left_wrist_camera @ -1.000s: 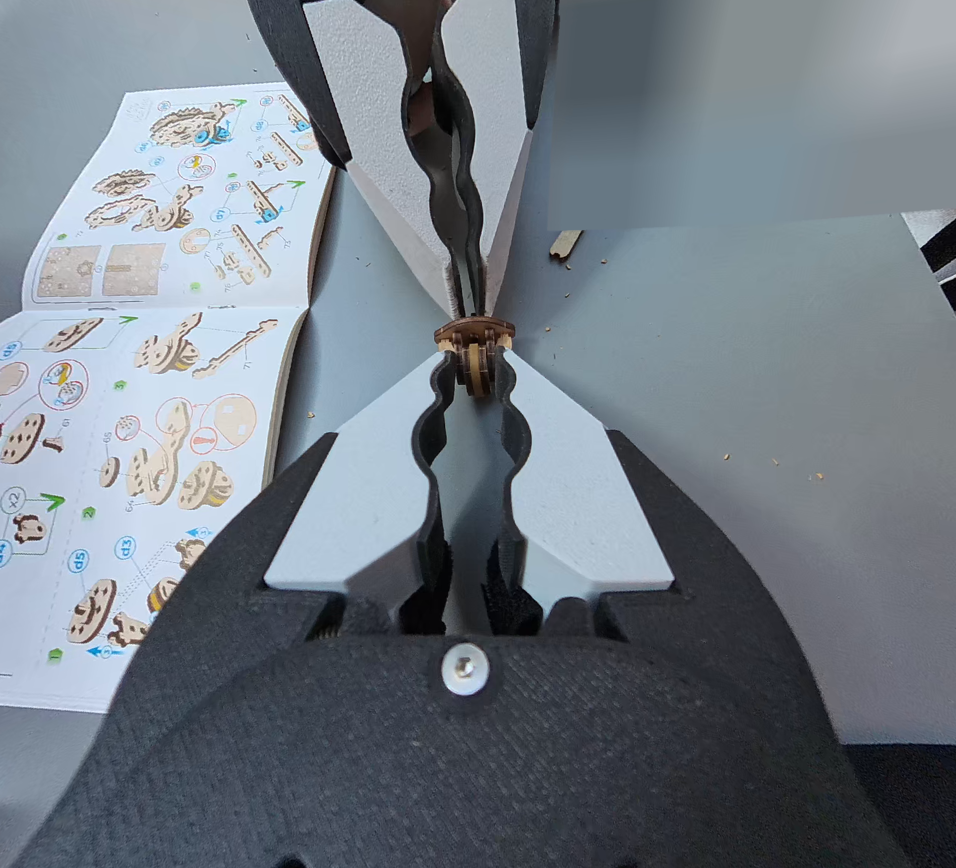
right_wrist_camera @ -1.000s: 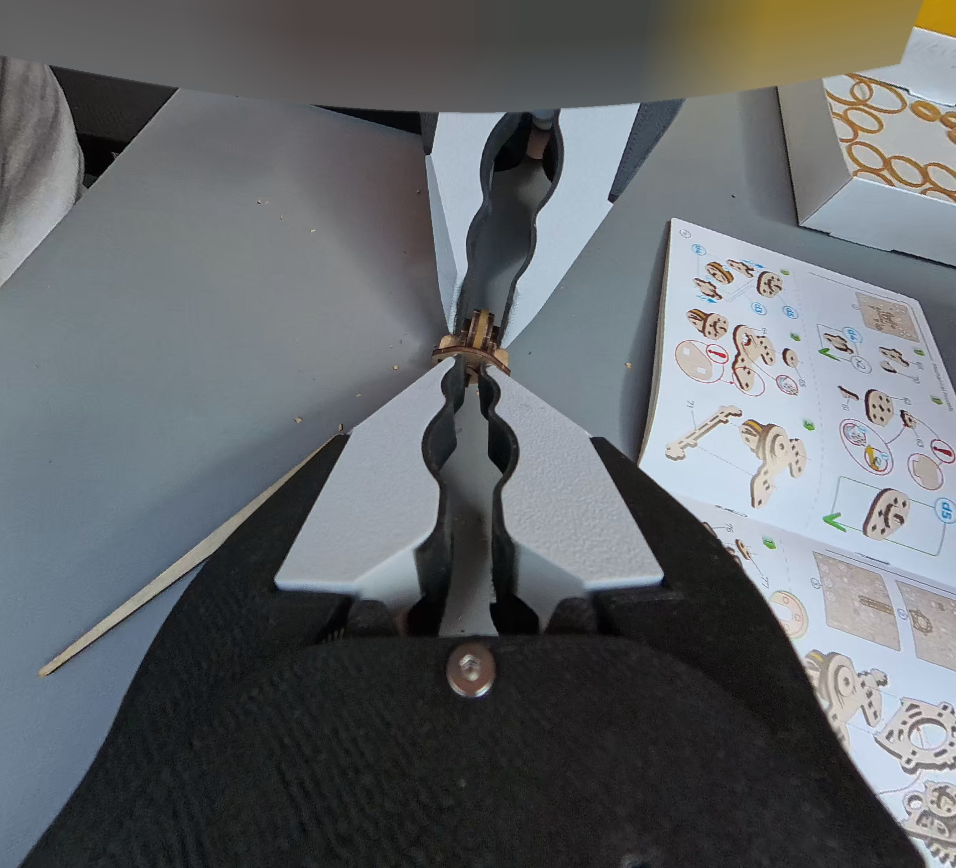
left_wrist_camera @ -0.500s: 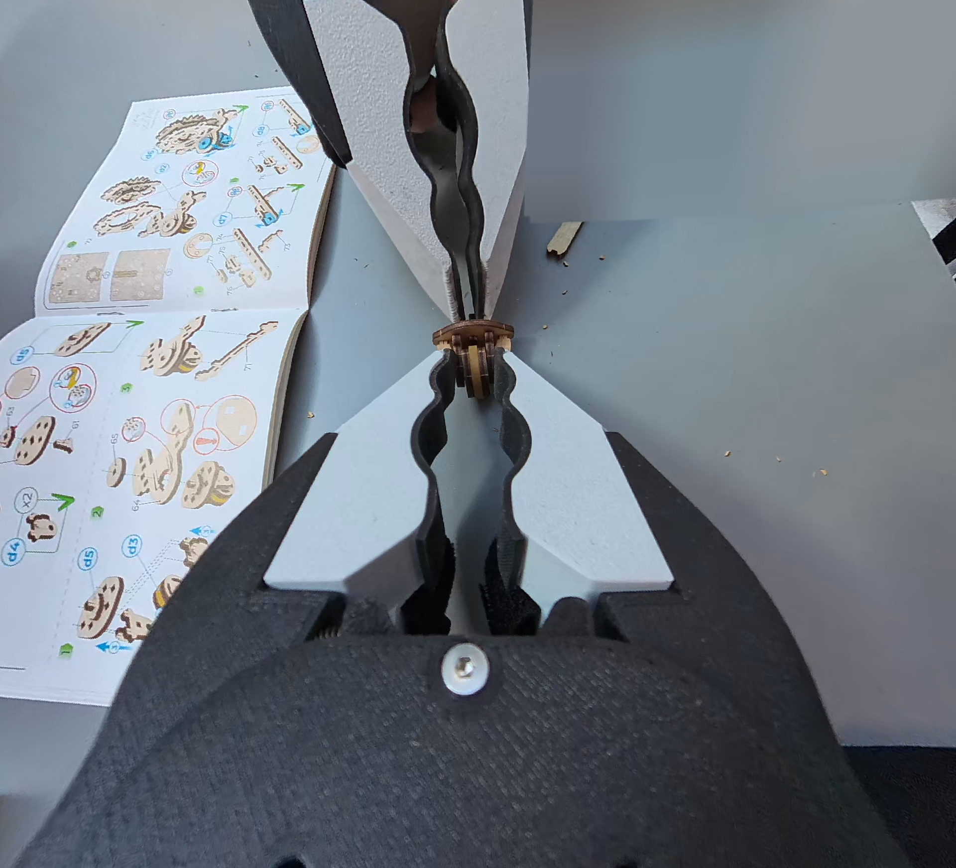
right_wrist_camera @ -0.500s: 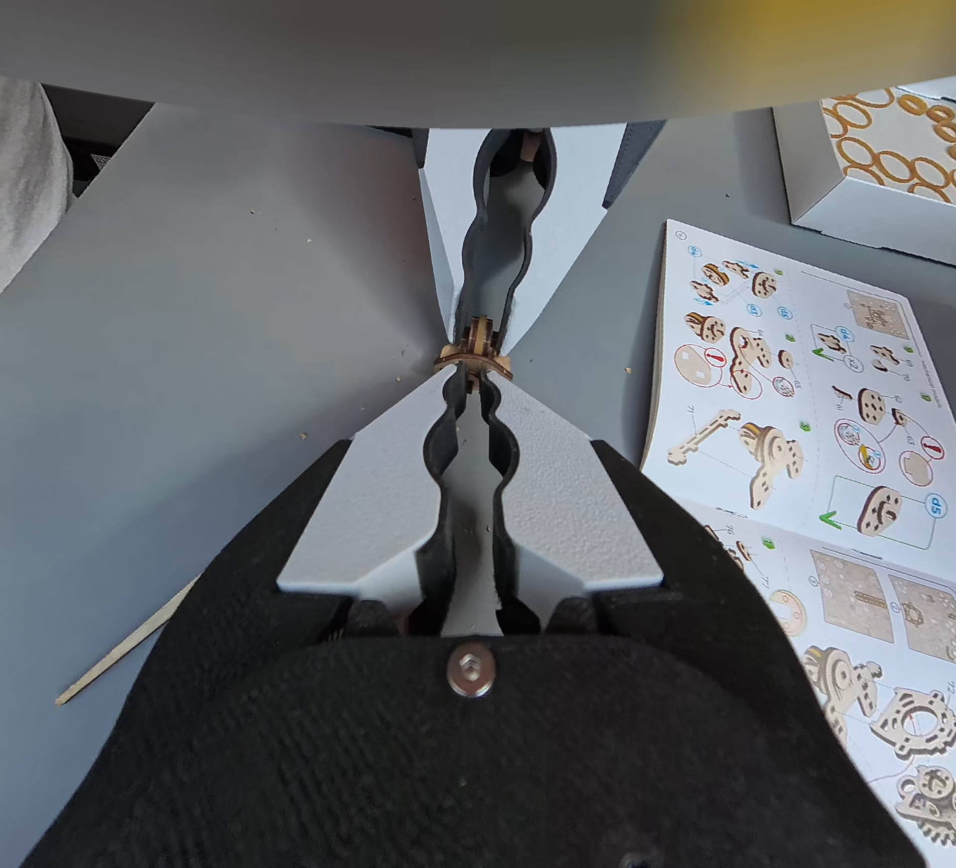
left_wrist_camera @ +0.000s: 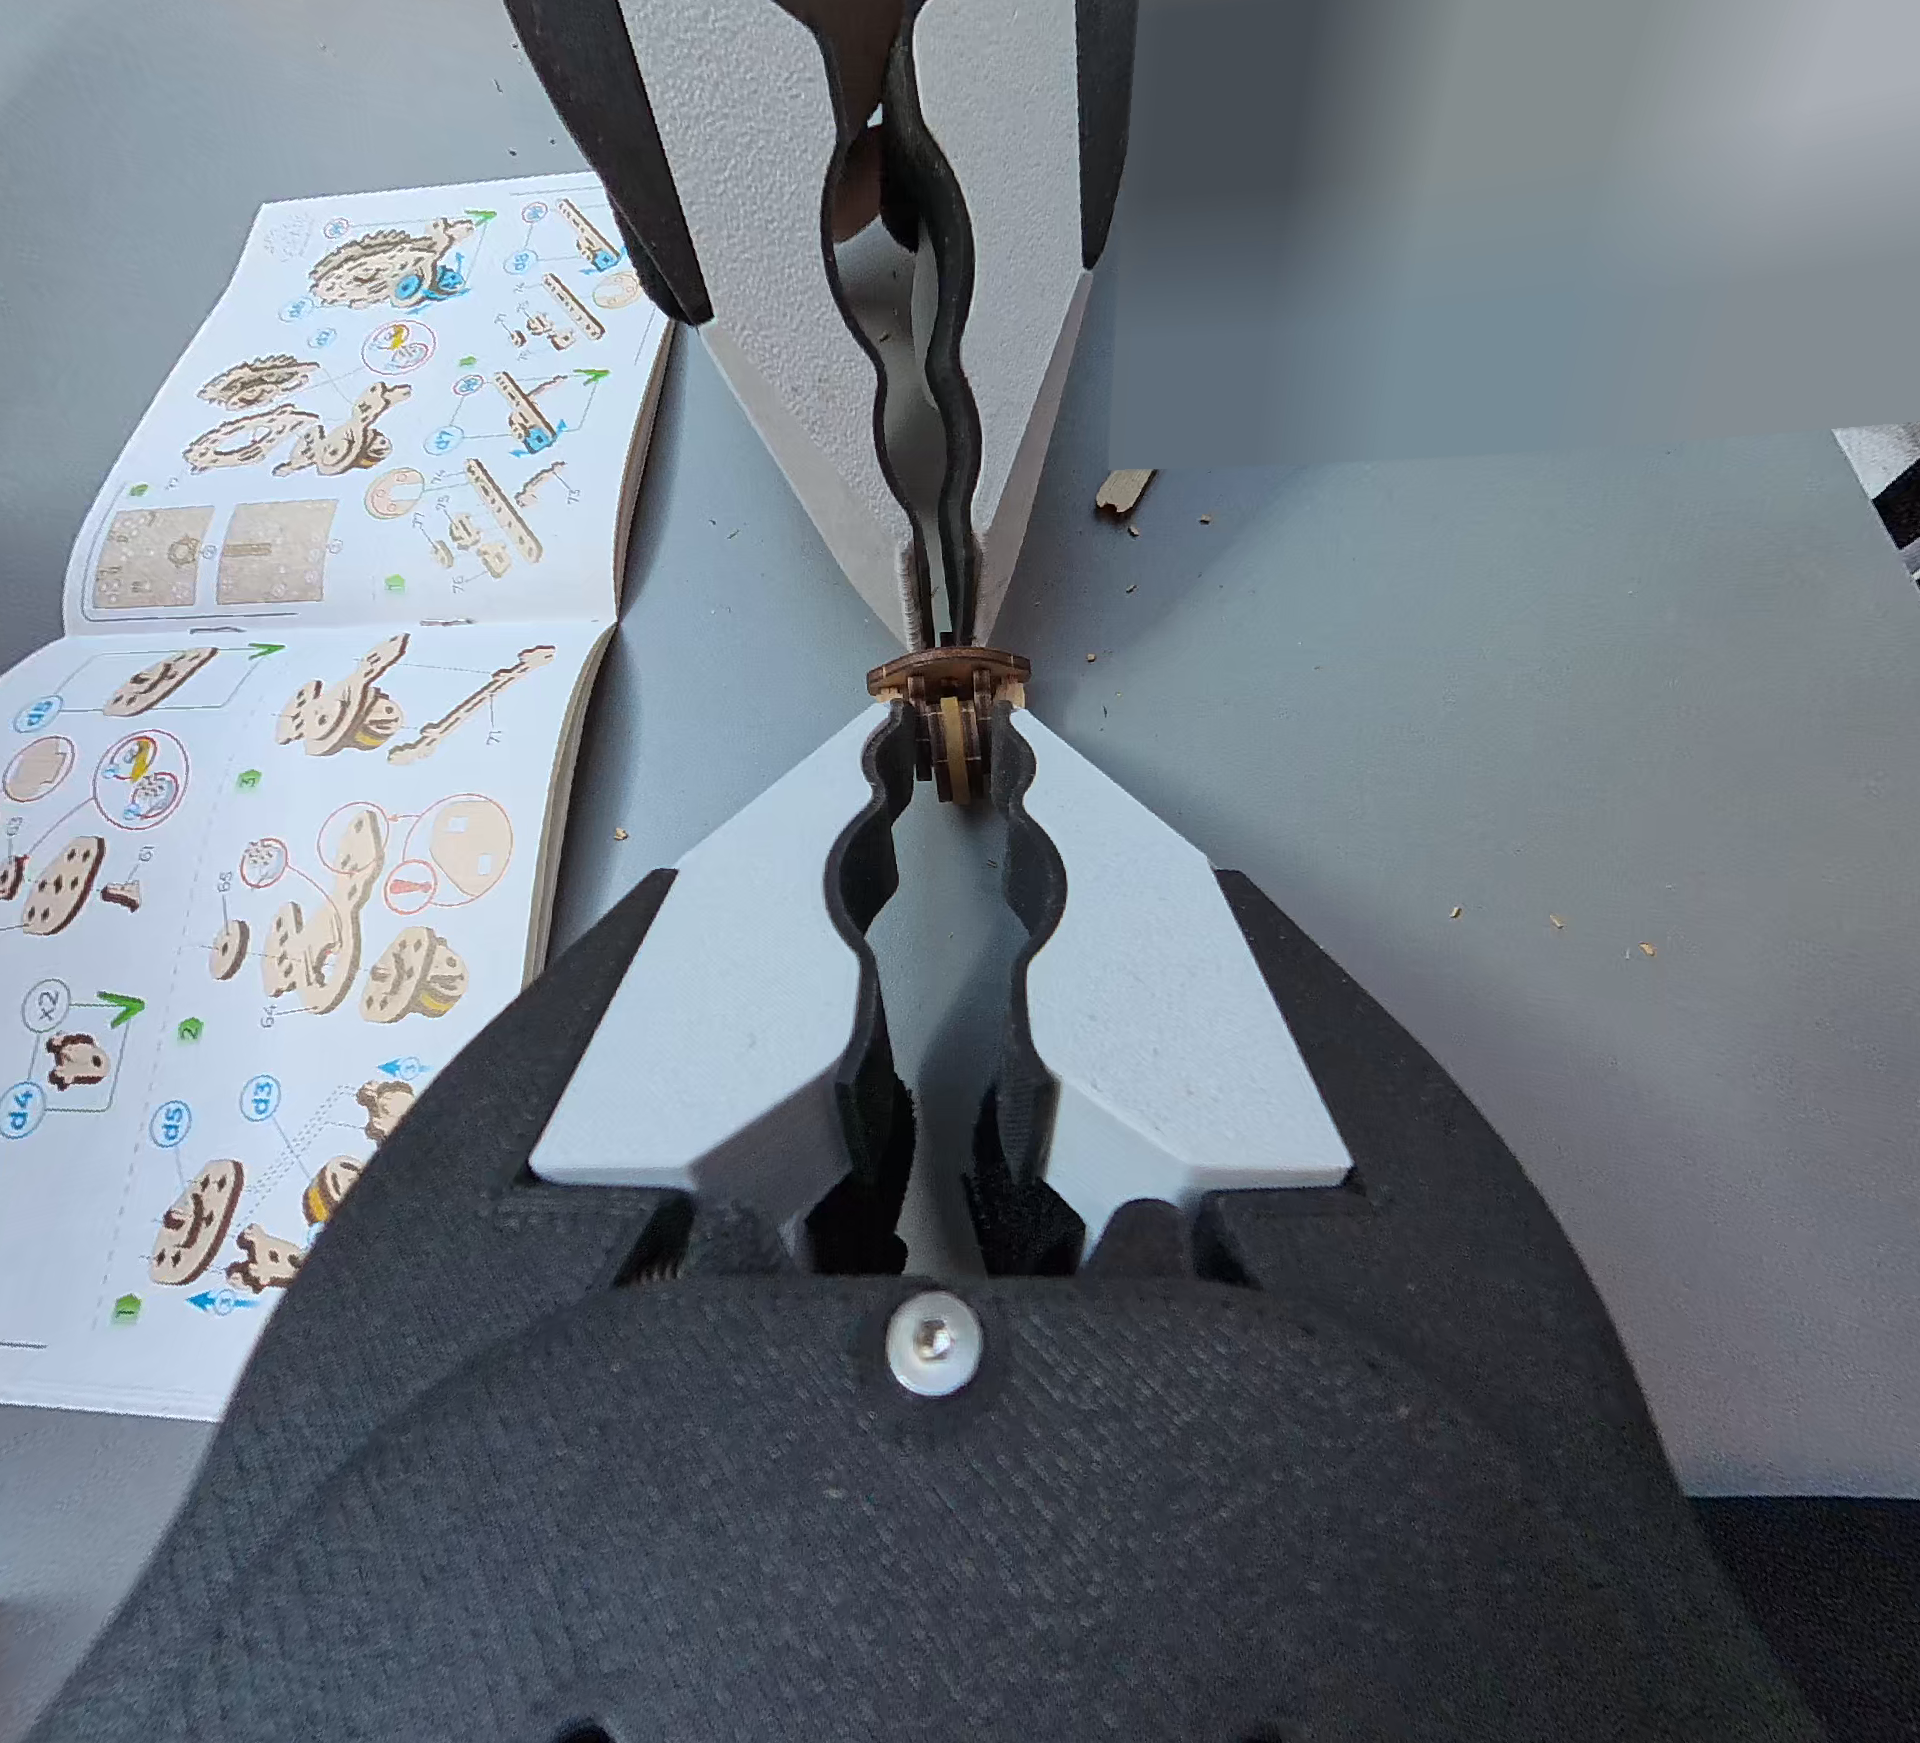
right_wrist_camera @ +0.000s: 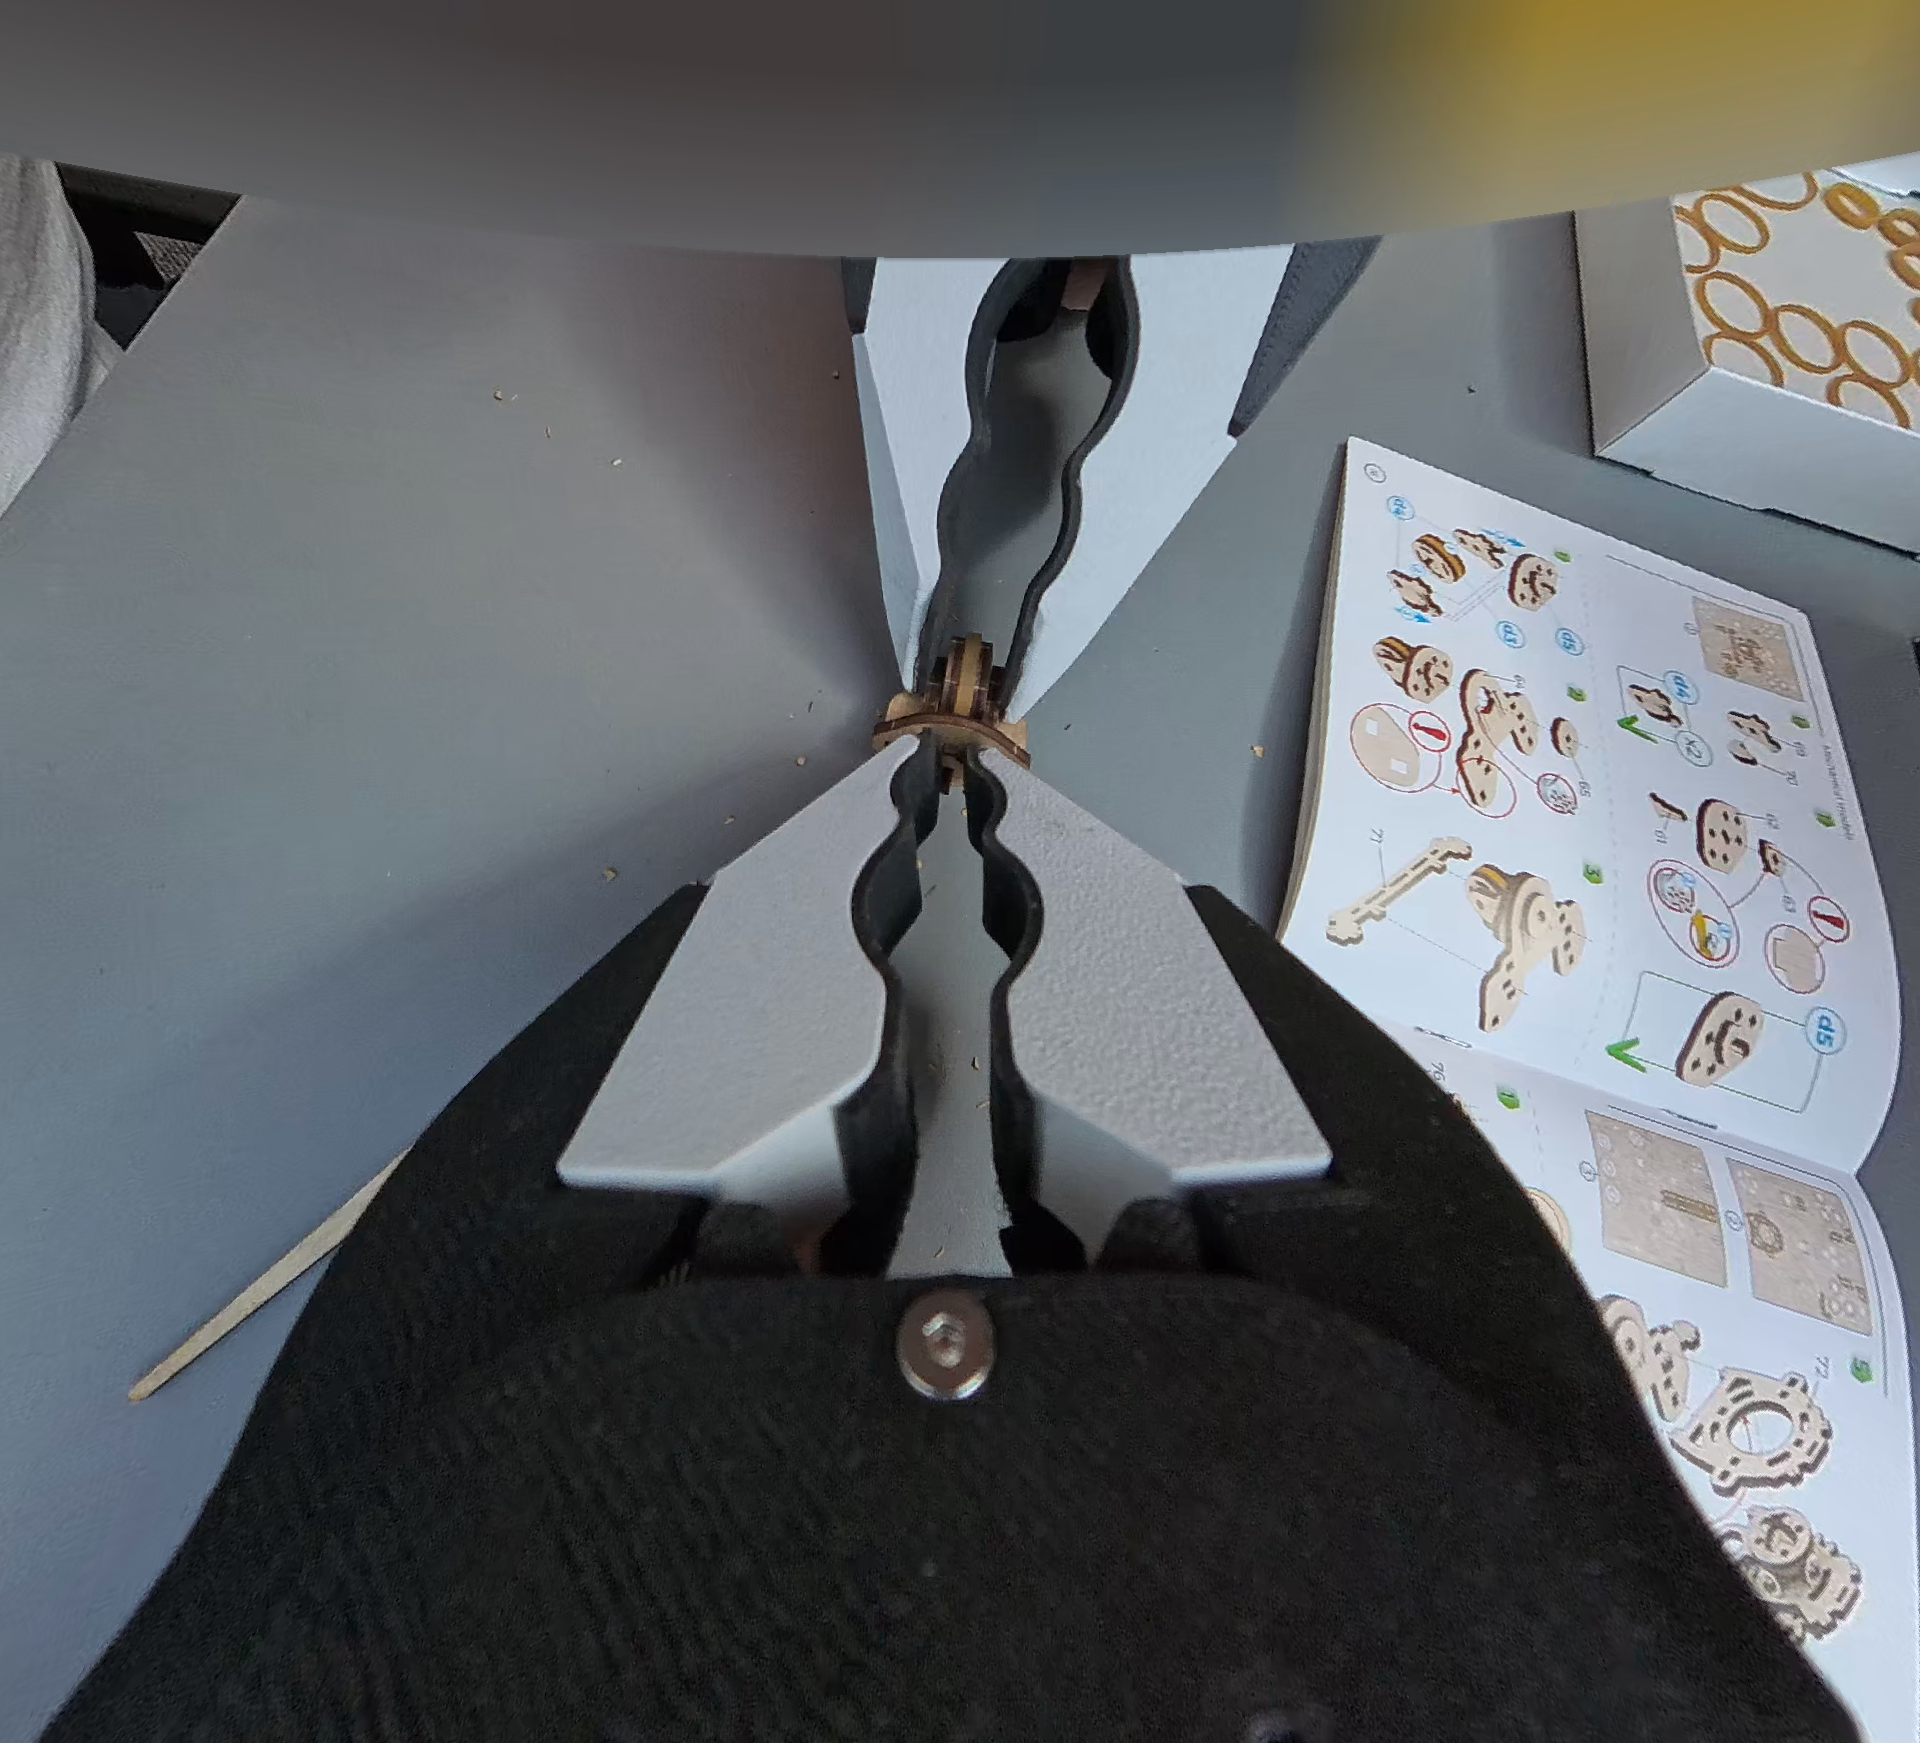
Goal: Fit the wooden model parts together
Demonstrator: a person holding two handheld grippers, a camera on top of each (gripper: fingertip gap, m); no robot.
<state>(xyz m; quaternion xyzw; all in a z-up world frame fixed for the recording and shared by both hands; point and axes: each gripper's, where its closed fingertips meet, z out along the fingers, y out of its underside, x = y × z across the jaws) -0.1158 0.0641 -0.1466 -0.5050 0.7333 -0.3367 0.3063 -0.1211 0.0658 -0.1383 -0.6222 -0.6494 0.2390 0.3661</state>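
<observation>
1. Two claws meet tip to tip above the grey table (left_wrist_camera: 1455,758), a small wooden model between them and clear of the surface.

2. The left claw (left_wrist_camera: 948,748) is clamped on the disc stack (left_wrist_camera: 954,748), a bundle of thin rounds standing on edge between its black pads.

3. The right claw (right_wrist_camera: 948,763) is closed, its tips pinched together just behind the curved plate (right_wrist_camera: 951,729); whether it grips a tab of that plate or only bears against it cannot be told.

4. The plate lies crosswise to both claws, its long axis running side to side, while the disc stack's axis runs along the line joining the two claws.

5. That line looks like the one that matters: judging by the pose, the parts seat by pressing straight toward each other, left claw pushing away from its holder, right claw pushing back.

6. Each claw sits at its own part, neither nearer than the other; the joint lies dead centre between them.

7. The plate appears already seated over the discs, so the fitting seems close to done, with a final squeeze likely to follow.

8. An open booklet (left_wrist_camera: 312,654) of assembly drawings lies flat on the table to the left claw's left, well apart from the work, and a patterned box (right_wrist_camera: 1766,343) stands beyond it.
</observation>
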